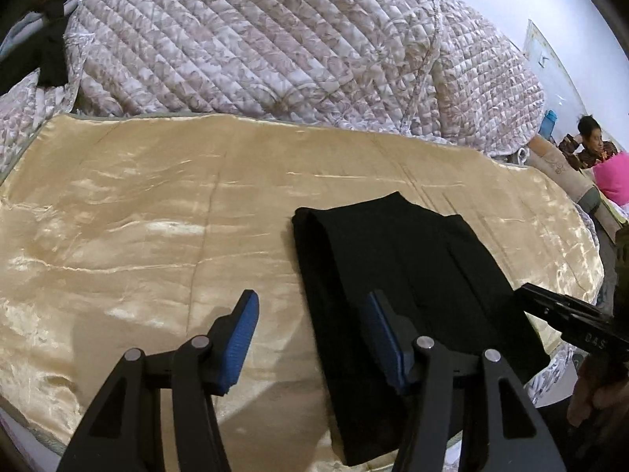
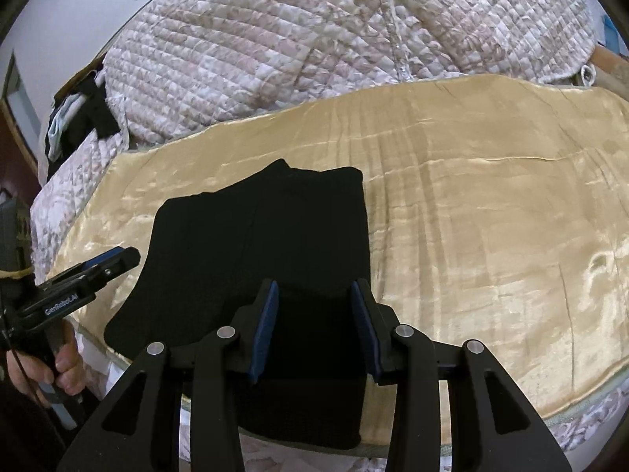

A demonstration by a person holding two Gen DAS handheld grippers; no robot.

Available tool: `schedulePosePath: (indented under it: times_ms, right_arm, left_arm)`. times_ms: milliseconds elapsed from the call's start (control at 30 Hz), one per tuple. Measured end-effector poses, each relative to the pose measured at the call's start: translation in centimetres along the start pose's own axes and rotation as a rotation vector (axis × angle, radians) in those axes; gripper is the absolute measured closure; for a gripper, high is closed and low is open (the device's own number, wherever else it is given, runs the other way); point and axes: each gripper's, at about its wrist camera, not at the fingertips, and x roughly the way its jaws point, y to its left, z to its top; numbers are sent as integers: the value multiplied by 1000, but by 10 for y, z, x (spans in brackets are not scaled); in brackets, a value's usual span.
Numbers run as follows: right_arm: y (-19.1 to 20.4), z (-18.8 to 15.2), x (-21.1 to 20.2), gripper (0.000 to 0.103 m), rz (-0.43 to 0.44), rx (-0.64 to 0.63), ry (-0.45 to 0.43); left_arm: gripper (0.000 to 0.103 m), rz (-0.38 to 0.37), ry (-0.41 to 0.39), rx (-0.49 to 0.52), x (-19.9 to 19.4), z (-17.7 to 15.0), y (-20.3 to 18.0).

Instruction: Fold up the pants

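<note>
Pants (image 1: 397, 287) lie folded compact; left gripper (image 1: 310, 338) and right gripper (image 2: 314, 326) hover spread, empty, cloth beneath the jaws; probably final fold or smoothing next.

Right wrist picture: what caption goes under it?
Folded black pants lie on a golden satin sheet, the right gripper hovering open above them.

A shiny gold sheet (image 1: 137, 204) covers the bed, a bulky quilted blanket (image 1: 255, 39) is heaped along its far side, dark clothes (image 2: 84, 118) lie beside the heap, and a seated person (image 1: 589, 145) is next to a pink bundle (image 1: 615, 181)
</note>
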Motion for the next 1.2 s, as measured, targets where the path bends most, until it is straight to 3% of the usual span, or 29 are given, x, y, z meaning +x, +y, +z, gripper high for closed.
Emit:
schedulePosePath:
  times_ms: [700, 867, 967, 1200]
  right_arm:
    - [1, 4, 4, 64, 16, -8, 11]
    - [1, 4, 4, 64, 14, -6, 17]
    - [-1, 4, 7, 43, 16, -2, 31]
    - [-13, 2, 18, 43, 45, 56, 78]
  left_arm:
    - [43, -34, 39, 37, 3, 0, -14]
    - [39, -47, 53, 28, 6, 0, -14]
    - [38, -53, 77, 14, 11, -2, -12]
    - [33, -113, 136, -75, 21, -4, 0]
